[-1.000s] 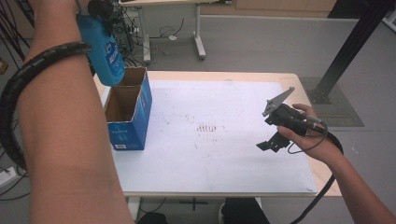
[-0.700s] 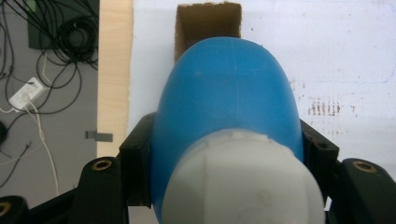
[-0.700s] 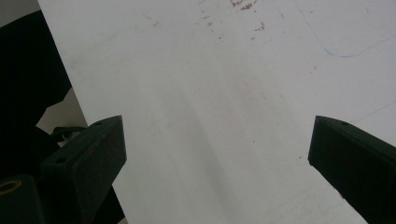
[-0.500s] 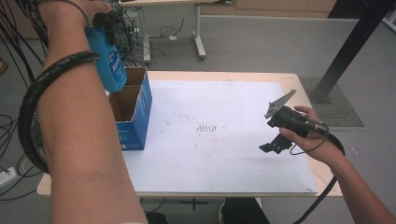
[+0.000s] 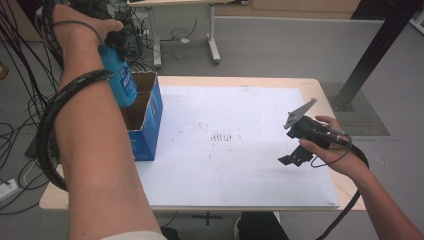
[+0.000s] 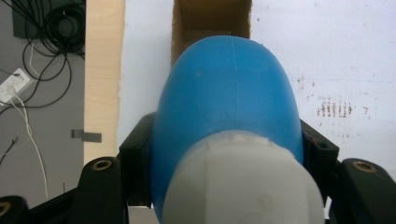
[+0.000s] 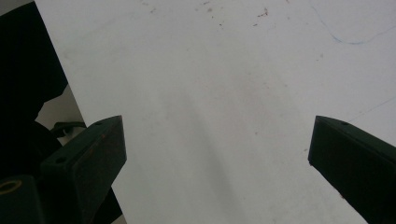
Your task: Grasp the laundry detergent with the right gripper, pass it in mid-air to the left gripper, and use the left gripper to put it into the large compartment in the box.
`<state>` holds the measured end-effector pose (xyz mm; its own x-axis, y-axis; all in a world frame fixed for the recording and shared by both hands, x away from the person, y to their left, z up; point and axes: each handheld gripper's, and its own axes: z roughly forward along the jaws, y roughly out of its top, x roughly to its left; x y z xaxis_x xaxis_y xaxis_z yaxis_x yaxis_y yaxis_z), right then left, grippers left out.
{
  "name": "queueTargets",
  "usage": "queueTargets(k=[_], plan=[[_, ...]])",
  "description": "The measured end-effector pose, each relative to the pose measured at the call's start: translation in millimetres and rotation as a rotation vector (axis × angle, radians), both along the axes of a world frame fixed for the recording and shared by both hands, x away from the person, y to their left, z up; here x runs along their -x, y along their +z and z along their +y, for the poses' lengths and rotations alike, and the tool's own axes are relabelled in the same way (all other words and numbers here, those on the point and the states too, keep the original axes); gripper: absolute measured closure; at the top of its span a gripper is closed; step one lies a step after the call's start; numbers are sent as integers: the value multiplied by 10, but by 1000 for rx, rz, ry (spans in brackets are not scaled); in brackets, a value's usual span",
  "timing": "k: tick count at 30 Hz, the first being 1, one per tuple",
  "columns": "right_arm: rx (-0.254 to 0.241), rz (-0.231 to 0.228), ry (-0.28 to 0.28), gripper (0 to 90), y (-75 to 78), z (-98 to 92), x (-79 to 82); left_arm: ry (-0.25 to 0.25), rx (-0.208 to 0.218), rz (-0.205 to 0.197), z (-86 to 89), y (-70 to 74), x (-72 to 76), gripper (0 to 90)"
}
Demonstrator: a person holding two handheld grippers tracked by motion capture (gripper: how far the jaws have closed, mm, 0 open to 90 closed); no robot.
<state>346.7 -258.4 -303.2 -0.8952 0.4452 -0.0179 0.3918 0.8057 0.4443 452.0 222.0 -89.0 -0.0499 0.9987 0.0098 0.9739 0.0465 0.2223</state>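
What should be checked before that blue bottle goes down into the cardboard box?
1. Grip: left gripper clamps the blue bottle from both sides: ok.
2. Aim: bottle hangs base down above the open box: ok.
3. Room inside the box: what shows of its inside looks bare, the bottom is hidden: cannot tell.
4. Box standing steadily upright on the table: ok.
5. Right gripper open, apart from the box: ok.

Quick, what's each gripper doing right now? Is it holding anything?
Left gripper: shut on the blue bottle, above the box.
Right gripper: open, nothing between its jaws, over the white table.
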Motion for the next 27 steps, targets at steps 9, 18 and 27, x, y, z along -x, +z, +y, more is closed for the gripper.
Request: queueTargets(k=[9, 18, 27], plan=[[5, -1, -2, 42, -22, -12, -2, 7, 14, 11, 31, -283, -25, 376], [11, 2, 0, 43, -26, 9, -18, 15, 26, 13, 98, -567, -17, 377], [20, 0, -1, 44, -41, 37, -15, 0, -2, 41, 92, -918, -18, 376]])
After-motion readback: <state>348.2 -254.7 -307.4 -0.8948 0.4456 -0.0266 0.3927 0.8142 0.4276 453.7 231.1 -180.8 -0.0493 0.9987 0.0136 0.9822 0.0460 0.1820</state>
